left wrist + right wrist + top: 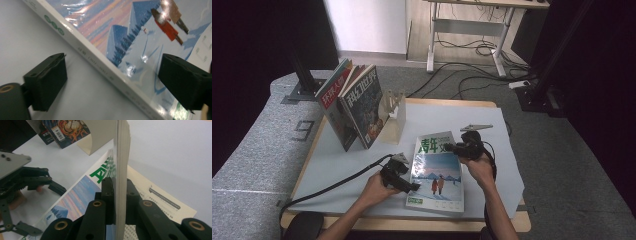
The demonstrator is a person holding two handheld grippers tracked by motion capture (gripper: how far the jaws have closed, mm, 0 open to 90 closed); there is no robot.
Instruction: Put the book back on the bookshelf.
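Note:
A magazine [436, 172] with a snowy mountain cover lies flat near the table's front edge. My right gripper [453, 147] is at its far right corner, shut on a sheaf of pages [121, 157] that stands up on edge between the jaws. Under the lifted sheaf a printed inner page [160, 197] is exposed. My left gripper [410, 186] is at the magazine's near left side. It [116, 82] is open, and the white spine [105, 67] runs diagonally between the jaws. One pad [47, 80] is over the table and the other over the cover, neither pressing.
Two or three magazines [354, 102] lean against a cream bookend [393, 117] at the back left. A pale mat [337, 155] covers the wooden table. A desk frame and cables [472, 50] stand on the floor beyond.

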